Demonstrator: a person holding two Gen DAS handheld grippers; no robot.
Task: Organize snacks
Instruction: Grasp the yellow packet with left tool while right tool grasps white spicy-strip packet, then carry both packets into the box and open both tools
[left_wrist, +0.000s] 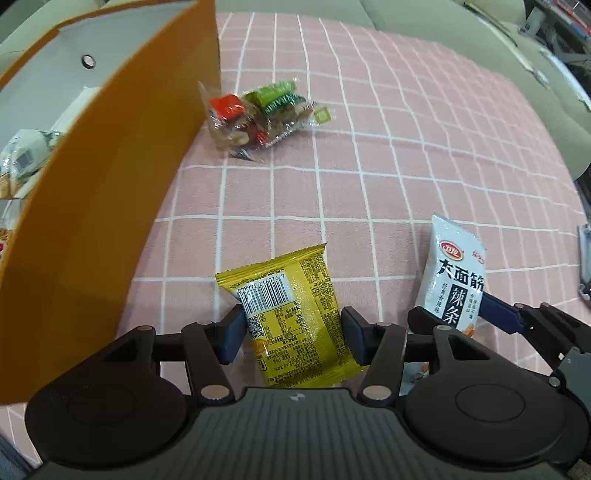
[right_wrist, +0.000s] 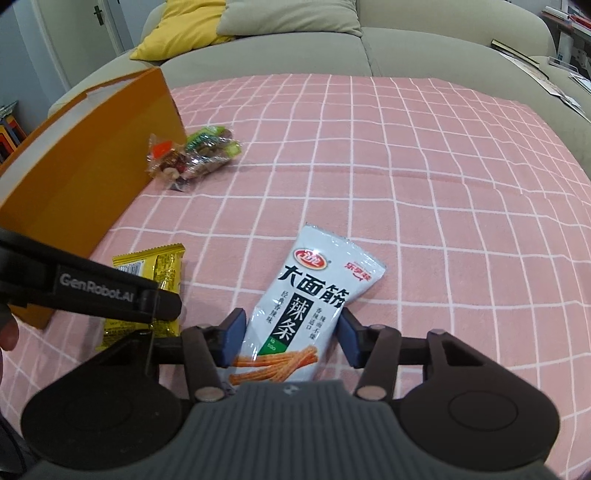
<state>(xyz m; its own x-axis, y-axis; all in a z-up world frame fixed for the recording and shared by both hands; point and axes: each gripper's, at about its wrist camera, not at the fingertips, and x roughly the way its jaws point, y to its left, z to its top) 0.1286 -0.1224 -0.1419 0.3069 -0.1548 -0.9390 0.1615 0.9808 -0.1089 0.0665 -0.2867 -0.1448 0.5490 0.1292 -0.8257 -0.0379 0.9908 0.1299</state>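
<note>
A yellow snack packet (left_wrist: 291, 314), barcode side up, sits between the blue pads of my left gripper (left_wrist: 293, 332), and both pads press on its sides. A white spicy-strip packet (right_wrist: 299, 306) is held the same way by my right gripper (right_wrist: 291, 332); in the left wrist view that white packet (left_wrist: 458, 280) stands tilted up just to the right. A clear bag of mixed wrapped sweets (left_wrist: 258, 114) lies on the pink checked cloth (left_wrist: 406, 166) beside the orange box (left_wrist: 92, 203). The yellow packet (right_wrist: 162, 269) is partly hidden under the left gripper's finger (right_wrist: 110, 291).
The orange box (right_wrist: 92, 184) stands open at the left with wrapped snacks (left_wrist: 22, 155) inside. A grey-green sofa (right_wrist: 424, 48) with a yellow cushion (right_wrist: 184, 29) borders the cloth at the back. Part of a hand (right_wrist: 7, 332) shows at the left edge.
</note>
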